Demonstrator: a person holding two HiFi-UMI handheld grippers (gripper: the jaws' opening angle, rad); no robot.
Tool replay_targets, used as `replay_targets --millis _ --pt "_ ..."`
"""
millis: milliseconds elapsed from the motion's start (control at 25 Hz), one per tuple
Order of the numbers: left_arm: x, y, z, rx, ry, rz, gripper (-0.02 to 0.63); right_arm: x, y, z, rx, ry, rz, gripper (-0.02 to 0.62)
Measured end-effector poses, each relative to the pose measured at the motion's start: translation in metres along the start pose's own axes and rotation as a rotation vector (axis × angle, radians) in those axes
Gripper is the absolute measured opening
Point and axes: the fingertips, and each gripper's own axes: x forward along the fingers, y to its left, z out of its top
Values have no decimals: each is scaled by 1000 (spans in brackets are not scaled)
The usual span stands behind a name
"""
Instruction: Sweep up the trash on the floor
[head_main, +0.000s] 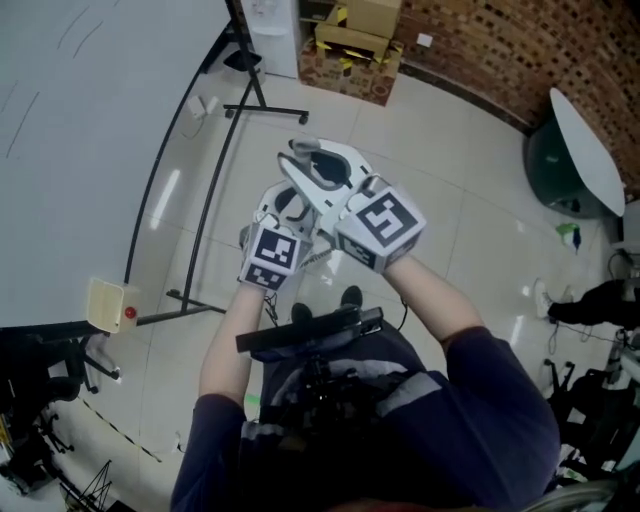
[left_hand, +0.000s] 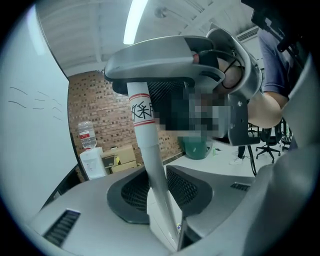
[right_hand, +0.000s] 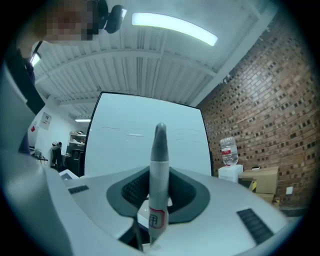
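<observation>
A white handle (left_hand: 150, 150) with a red-framed label runs up between the jaws of my left gripper (left_hand: 161, 192), which is shut on it. Higher up the same handle, the grey body of my right gripper (left_hand: 165, 62) crosses it. In the right gripper view the handle (right_hand: 159, 170) stands upright with its grey tip on top. My right gripper (right_hand: 157, 200) is shut on it just at the label. In the head view the left gripper (head_main: 284, 205) and the right gripper (head_main: 318, 165) are held close together in front of the person's chest. They hide most of the handle. No trash is recognisable.
A whiteboard (head_main: 90, 150) on a black wheeled stand (head_main: 215, 170) fills the left. Cardboard boxes (head_main: 352, 45) and a water dispenser (head_main: 270, 30) stand by the brick wall. A round table (head_main: 585, 150), a green bottle (head_main: 568, 236) and another person's legs (head_main: 590, 300) are at the right.
</observation>
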Motion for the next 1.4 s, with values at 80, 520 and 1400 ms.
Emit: replay_targets --millis 80,520,1400 --pt "-16 6 -3 -15 -19 4 103 10 18 3 -28 -10 -28 100" --pt "-67 23 -23 -51 -66 3 97 36 71 -2 -52 -9 -142 100" --pt "6 -22 -162 -72 85 -233 81 -1 25 -164 155 213 -327 97"
